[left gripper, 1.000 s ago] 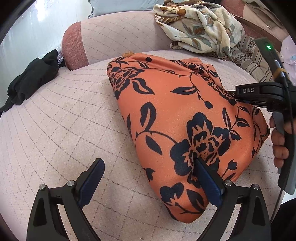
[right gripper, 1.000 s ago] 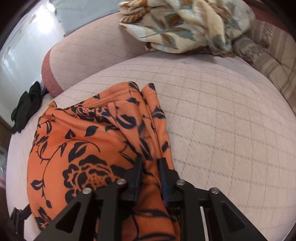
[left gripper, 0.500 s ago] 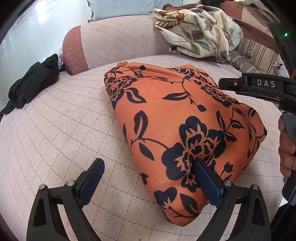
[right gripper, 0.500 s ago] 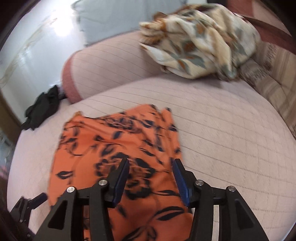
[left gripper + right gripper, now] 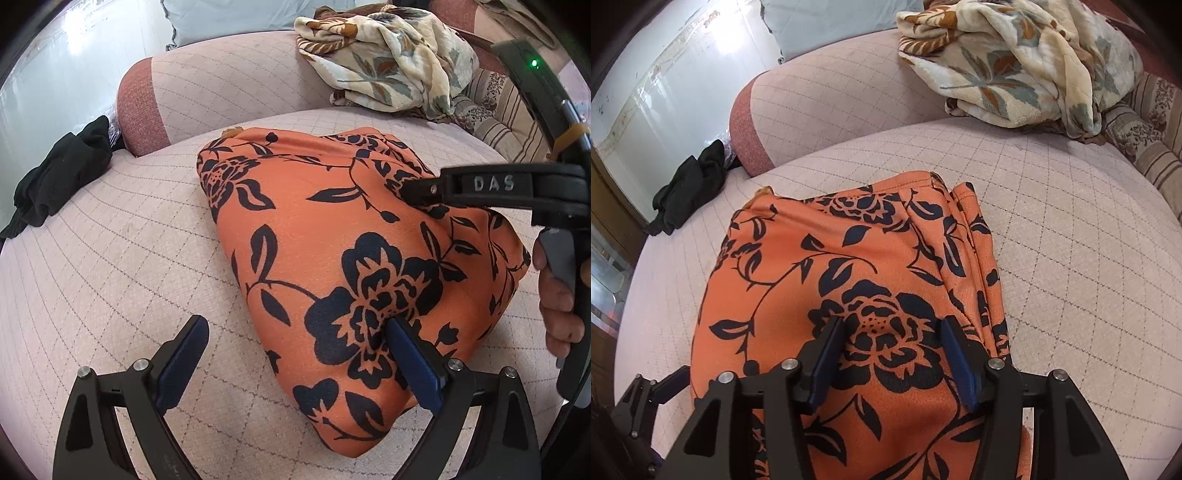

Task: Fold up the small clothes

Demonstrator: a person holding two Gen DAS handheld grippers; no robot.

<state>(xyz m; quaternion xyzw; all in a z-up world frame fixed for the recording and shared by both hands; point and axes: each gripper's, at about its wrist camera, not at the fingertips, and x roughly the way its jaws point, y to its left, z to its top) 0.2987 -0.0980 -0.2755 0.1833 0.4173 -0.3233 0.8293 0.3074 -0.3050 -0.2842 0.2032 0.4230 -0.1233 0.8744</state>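
Left-wrist view, left to right: a black cloth [image 5: 55, 177] on the sofa's [image 5: 110, 280] far edge, the left gripper [image 5: 295, 354] spread wide with one pad on bare cushion and the other resting on the folded orange garment [image 5: 332, 258] mid-seat, nothing pinched. On the right-wrist view the right gripper [image 5: 892, 354] has just been opening, jaws apart over the garment's big flower, pads off the cloth; a floral blanket [image 5: 1015, 62] sits heaped far right.

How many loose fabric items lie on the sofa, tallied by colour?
Orange floral garment: 1
Black cloth: 1
Cream leaf-print blanket: 1
Total: 3
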